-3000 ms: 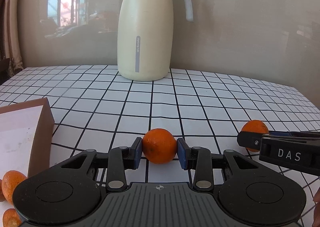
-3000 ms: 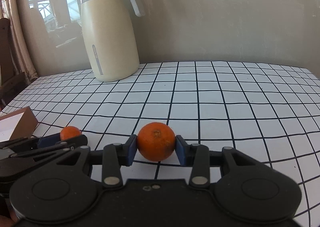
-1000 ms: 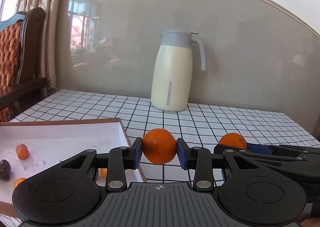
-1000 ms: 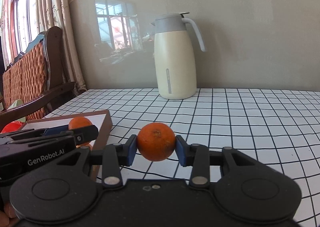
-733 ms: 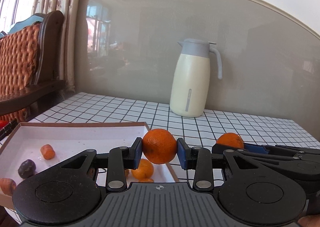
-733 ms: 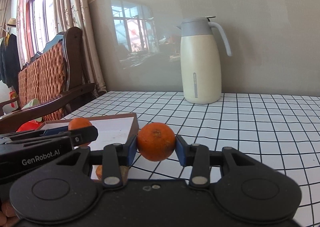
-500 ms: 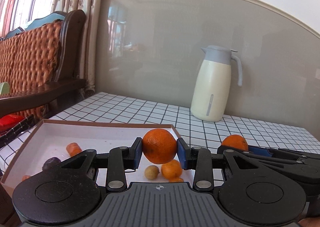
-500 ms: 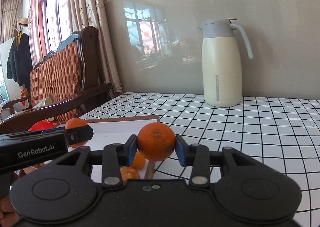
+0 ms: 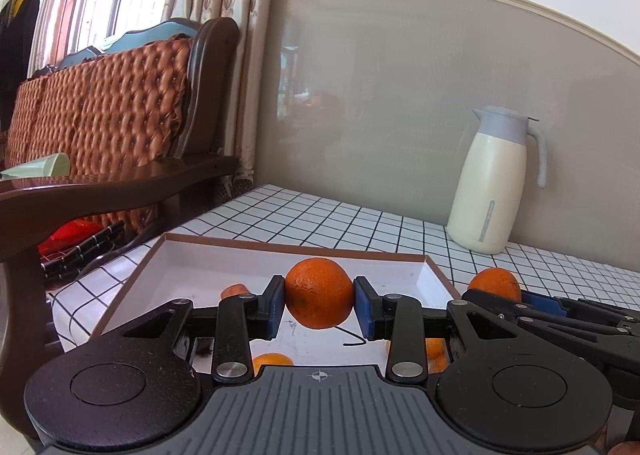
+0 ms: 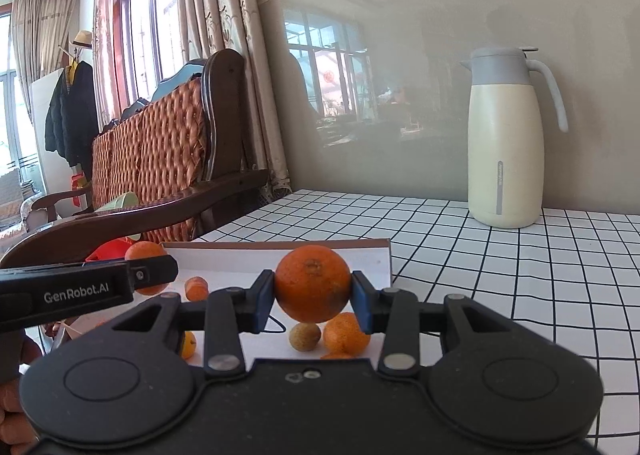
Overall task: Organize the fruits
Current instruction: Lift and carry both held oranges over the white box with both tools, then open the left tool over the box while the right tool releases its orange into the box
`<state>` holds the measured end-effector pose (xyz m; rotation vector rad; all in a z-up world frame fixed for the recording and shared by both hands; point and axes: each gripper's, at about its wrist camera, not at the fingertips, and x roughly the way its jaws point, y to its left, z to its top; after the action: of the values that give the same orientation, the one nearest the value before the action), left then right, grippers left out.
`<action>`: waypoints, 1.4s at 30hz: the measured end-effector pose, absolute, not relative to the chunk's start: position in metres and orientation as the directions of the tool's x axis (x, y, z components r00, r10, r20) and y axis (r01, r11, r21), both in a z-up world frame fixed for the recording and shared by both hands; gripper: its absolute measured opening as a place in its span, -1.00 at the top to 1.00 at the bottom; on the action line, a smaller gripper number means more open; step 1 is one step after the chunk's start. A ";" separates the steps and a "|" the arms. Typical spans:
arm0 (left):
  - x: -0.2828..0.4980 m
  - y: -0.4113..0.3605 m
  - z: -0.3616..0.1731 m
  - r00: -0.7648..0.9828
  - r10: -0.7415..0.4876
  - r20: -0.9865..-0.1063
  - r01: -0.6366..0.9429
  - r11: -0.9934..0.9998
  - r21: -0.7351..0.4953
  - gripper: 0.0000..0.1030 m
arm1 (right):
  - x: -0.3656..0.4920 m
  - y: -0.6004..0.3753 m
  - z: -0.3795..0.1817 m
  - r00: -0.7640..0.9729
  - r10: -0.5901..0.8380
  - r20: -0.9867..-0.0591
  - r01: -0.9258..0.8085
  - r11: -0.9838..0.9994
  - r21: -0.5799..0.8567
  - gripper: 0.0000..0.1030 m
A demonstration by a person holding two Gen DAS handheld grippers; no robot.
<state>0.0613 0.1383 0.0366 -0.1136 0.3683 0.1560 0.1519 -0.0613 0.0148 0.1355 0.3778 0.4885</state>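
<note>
My left gripper (image 9: 319, 303) is shut on an orange (image 9: 319, 293) and holds it above a shallow white box with a brown rim (image 9: 208, 241). My right gripper (image 10: 313, 297) is shut on a second orange (image 10: 313, 283), also above the box (image 10: 384, 251), near its right side. Each gripper shows in the other's view: the right one with its orange (image 9: 495, 284) at the right, the left one with its orange (image 10: 145, 255) at the left. Several small fruits lie in the box, among them an orange piece (image 10: 346, 333) and a brownish round fruit (image 10: 305, 337).
A cream thermos jug (image 10: 510, 143) stands at the back of the checked tablecloth (image 10: 520, 275) by the wall. A wooden chair with a woven orange back (image 9: 100, 103) stands left of the table. A red item (image 9: 70, 233) lies below the chair arm.
Both grippers have swung left with their oranges, from over the bare tablecloth to above the box. The jug has slid to the right in both views.
</note>
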 end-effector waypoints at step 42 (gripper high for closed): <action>0.103 0.202 0.011 0.865 0.276 -0.420 -0.330 0.942 -0.060 0.28 | 0.201 -0.018 -0.001 0.814 0.410 -0.411 -0.358 0.912 0.201 0.37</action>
<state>0.1031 0.2021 0.0107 -0.1318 0.4196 0.3184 0.2015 -0.0177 -0.0013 0.1160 0.4648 0.4110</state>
